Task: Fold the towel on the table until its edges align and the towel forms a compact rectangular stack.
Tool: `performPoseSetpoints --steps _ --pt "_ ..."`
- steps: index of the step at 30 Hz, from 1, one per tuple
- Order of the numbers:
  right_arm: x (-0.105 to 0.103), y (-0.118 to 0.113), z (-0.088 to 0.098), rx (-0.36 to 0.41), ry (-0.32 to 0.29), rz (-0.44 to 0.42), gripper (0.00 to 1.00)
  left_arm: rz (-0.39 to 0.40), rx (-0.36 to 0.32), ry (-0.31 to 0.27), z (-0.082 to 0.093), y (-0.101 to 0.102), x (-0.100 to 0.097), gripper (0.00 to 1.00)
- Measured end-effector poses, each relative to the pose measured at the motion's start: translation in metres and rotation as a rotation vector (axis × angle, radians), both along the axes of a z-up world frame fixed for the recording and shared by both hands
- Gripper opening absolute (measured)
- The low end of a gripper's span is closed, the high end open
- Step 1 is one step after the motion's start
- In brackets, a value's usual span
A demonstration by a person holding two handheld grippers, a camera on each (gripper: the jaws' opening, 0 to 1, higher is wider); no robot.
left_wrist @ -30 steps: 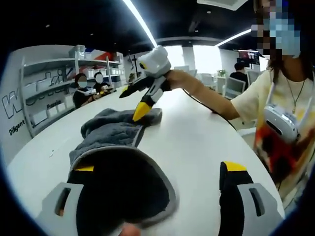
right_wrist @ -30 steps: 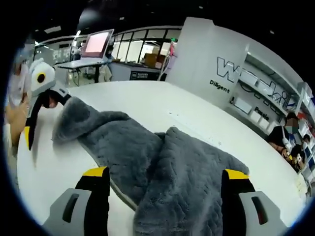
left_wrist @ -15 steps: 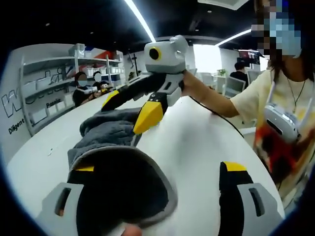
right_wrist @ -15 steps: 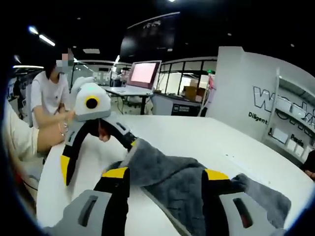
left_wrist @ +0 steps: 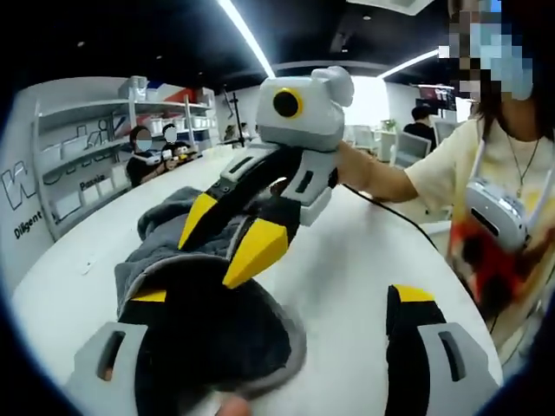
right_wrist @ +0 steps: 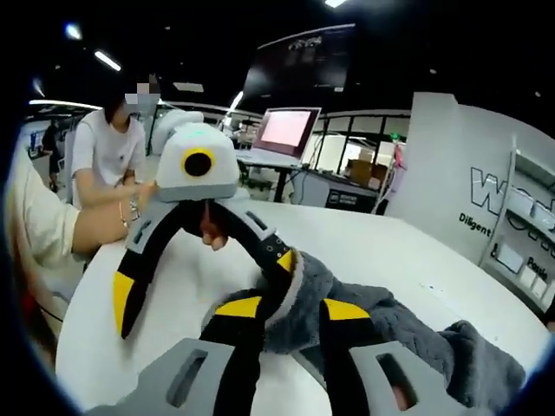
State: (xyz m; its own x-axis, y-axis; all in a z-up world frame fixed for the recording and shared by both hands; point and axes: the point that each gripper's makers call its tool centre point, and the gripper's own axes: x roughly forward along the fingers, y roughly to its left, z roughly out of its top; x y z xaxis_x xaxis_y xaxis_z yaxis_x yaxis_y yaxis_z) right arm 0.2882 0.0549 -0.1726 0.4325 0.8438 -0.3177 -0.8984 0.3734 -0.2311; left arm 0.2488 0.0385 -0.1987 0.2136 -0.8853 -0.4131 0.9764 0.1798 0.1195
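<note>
A grey plush towel (left_wrist: 160,251) lies crumpled on the white table (left_wrist: 364,251). In the left gripper view, my left gripper (left_wrist: 282,295) stands open, and a fold of the towel is draped over its left finger. My right gripper (left_wrist: 227,238) reaches in from above, with towel between its yellow tips. In the right gripper view, my right gripper (right_wrist: 292,308) has its jaws drawn in on a thick fold of the towel (right_wrist: 408,325). Just beyond it is the left gripper (right_wrist: 204,277), jaws spread wide, one finger (right_wrist: 276,256) tucked into the towel.
A person in a pale yellow shirt (left_wrist: 486,182) stands at the table's right side. White shelves (left_wrist: 78,147) and seated people are at the far left. Beyond the table (right_wrist: 381,251) are a laptop (right_wrist: 282,134) on a desk and a person in white (right_wrist: 100,152).
My right gripper has come along the towel up close to the left gripper, and its jaws have narrowed onto the fold. The left gripper has stayed open in place.
</note>
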Motion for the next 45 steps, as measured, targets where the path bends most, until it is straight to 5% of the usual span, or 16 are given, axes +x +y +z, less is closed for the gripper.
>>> performPoseSetpoints --steps 2,10,18,29,41,45 --pt "0.004 -0.002 0.002 0.012 0.001 -0.014 0.00 -0.002 0.009 -0.003 -0.002 0.000 0.000 0.99" --pt "0.026 -0.022 0.034 0.141 -0.056 -0.128 0.00 -0.007 -0.005 -0.007 0.002 0.000 -0.001 0.98" --pt "0.046 -0.046 0.034 0.129 -0.046 -0.242 0.00 0.000 -0.089 -0.024 0.023 0.006 0.000 0.98" --pt "0.052 -0.078 0.040 0.095 0.017 -0.264 0.00 0.049 -0.165 -0.048 0.043 0.018 0.007 0.97" --pt "0.044 -0.108 -0.012 -0.139 0.164 -0.209 0.00 0.095 -0.237 -0.053 0.057 0.027 0.015 0.96" --pt "0.034 -0.106 -0.020 -0.139 0.219 -0.163 0.00 0.148 -0.245 -0.038 0.057 0.032 0.025 0.96"
